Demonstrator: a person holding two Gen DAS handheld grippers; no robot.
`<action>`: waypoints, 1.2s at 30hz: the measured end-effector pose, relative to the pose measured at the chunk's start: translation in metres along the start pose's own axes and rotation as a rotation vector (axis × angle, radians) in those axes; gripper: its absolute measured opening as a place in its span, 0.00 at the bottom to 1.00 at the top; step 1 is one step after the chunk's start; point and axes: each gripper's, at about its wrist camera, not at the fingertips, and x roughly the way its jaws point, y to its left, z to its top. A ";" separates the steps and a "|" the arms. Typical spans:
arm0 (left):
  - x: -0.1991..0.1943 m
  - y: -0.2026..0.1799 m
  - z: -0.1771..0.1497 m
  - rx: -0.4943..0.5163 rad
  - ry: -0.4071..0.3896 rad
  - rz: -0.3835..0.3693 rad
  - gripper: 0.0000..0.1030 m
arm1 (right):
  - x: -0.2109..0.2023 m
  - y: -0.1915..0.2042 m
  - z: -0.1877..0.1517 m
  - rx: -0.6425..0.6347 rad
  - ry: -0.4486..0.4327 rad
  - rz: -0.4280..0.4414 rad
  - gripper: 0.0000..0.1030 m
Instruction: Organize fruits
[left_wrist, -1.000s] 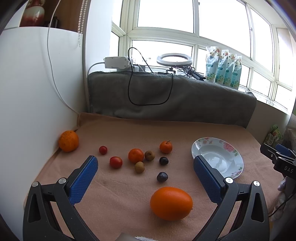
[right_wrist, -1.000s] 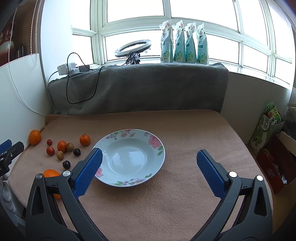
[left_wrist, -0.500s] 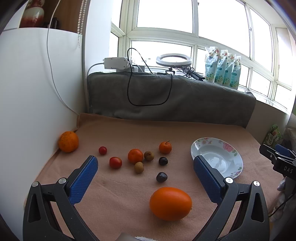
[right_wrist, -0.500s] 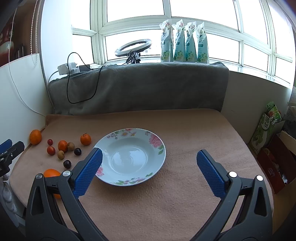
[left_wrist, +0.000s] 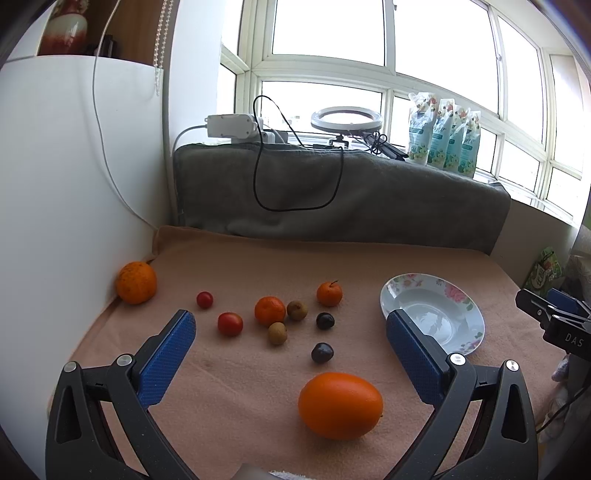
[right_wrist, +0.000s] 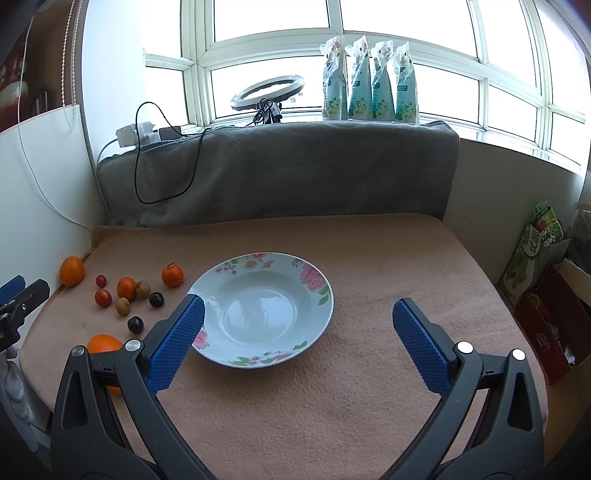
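As seen from the left wrist: left gripper (left_wrist: 290, 326) spread wide, holding nothing, above the tan cloth (left_wrist: 236, 384). Counted on the cloth: one large oval orange fruit (left_wrist: 340, 405) nearest, between the fingers; one round orange (left_wrist: 136, 282) against the white board; two mandarins (left_wrist: 270, 311); two red tomatoes (left_wrist: 230, 324); two brown longans (left_wrist: 277, 333); two dark plums (left_wrist: 322, 352). Floral plate (left_wrist: 466, 329) empty, right of the fruit, well apart.

As seen from the right wrist: right gripper (right_wrist: 297, 315) spread wide, holding nothing, left finger over the plate rim (right_wrist: 258, 363). Shown here only: green carton (right_wrist: 532, 251) and cardboard box (right_wrist: 554, 328) beyond the cloth edge. Oval fruit partly hidden behind the left finger. Four pouches (right_wrist: 369, 79) on the sill.
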 end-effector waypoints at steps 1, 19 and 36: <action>0.000 0.000 0.000 0.000 0.000 0.000 1.00 | 0.000 0.000 0.000 0.000 0.001 0.000 1.00; -0.001 0.000 -0.002 0.006 0.005 0.001 1.00 | 0.002 0.004 -0.003 0.000 0.008 0.009 1.00; 0.003 0.030 -0.024 -0.080 0.097 -0.068 0.99 | 0.014 0.021 -0.011 -0.005 0.085 0.125 1.00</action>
